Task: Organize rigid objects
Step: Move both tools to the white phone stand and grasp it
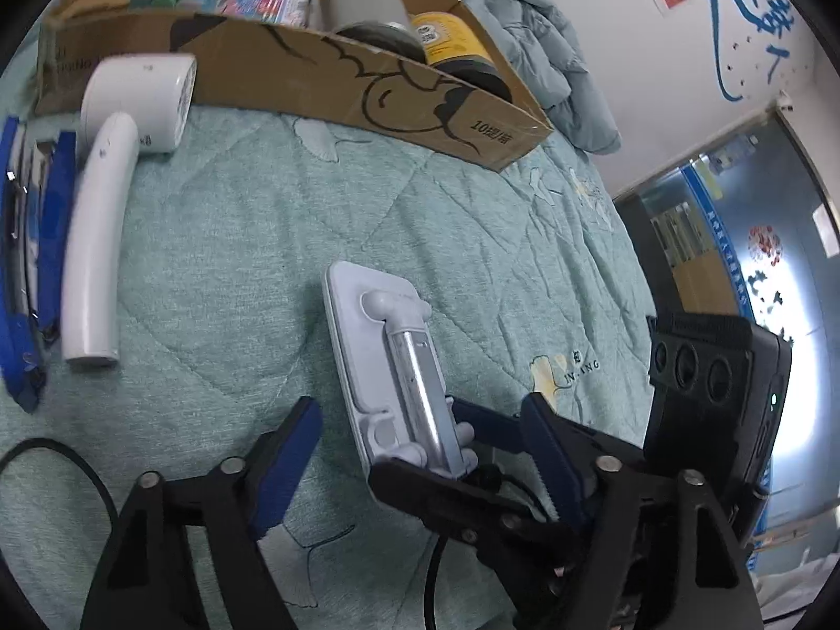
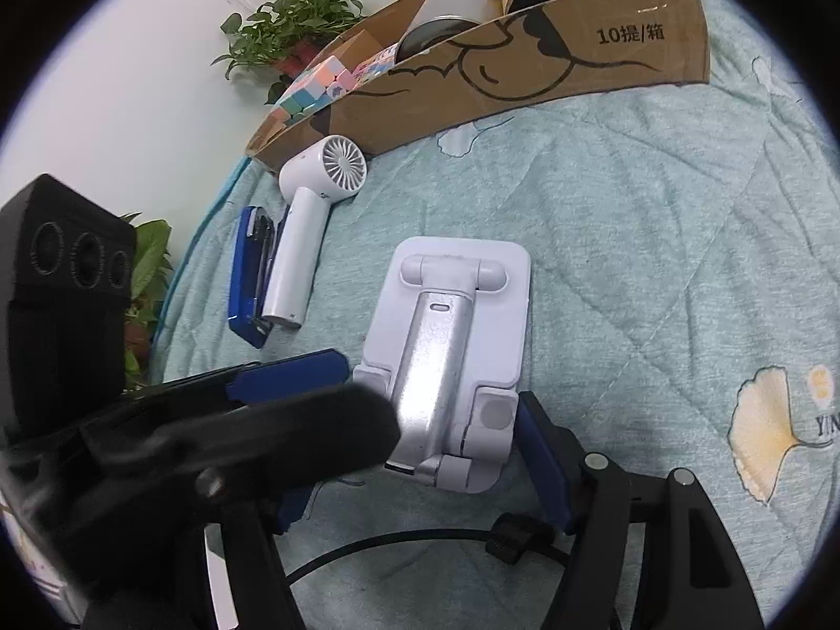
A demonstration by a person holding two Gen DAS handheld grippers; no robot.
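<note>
A white folding phone stand [image 1: 378, 367] [image 2: 451, 352] lies flat on the green quilt. My right gripper [image 2: 420, 451] straddles its near end, with blue pads on both sides; whether they press on it is unclear. My left gripper [image 1: 420, 467] is open and empty, right beside the stand's near end. The other gripper's fingers [image 1: 504, 436] show in the left wrist view. A white handheld fan [image 1: 121, 168] [image 2: 315, 231] and a blue stapler [image 1: 31, 262] [image 2: 252, 278] lie by the cardboard box [image 1: 325, 68] [image 2: 525, 73].
The box holds a pastel cube [image 2: 315, 89], a grey cylinder [image 1: 362, 0], a yellow-labelled jar [image 1: 451, 42] and a printed packet. A folded grey-green cloth [image 1: 546, 52] lies behind it. Potted plants [image 2: 294, 26] stand past the bed's left edge.
</note>
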